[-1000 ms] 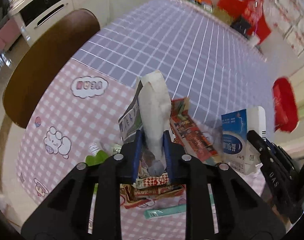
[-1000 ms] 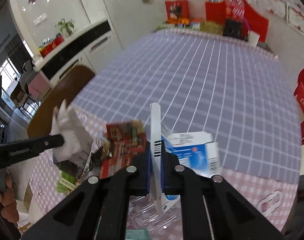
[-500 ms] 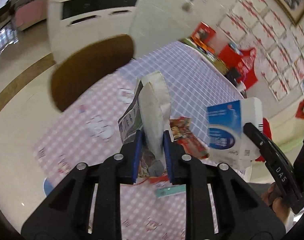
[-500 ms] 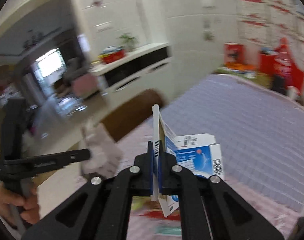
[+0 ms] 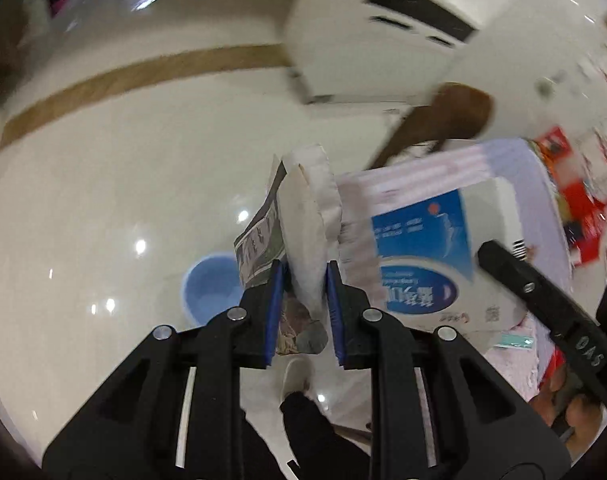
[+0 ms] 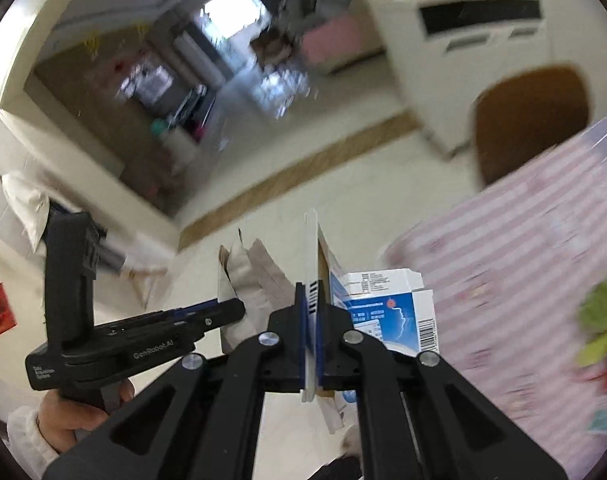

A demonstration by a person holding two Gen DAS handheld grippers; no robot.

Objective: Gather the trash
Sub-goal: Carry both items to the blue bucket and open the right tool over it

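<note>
Both loads lifted: my left claw (image 5: 301,300) clamps crumpled paper (image 5: 309,232), my right claw (image 6: 312,344) a flattened blue carton (image 6: 383,312); blue bin (image 5: 211,292) waits below, scraps remain on the table (image 6: 523,248).

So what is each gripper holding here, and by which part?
Left gripper: crumpled paper bag, by its lower end. Right gripper: blue-and-white carton, by a thin flap edge.

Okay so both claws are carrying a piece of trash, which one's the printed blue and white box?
The right claw pinches the flattened blue and white box, barcode showing. The left claw grips a crumpled white paper bag with newsprint beside it, no blue.
</note>
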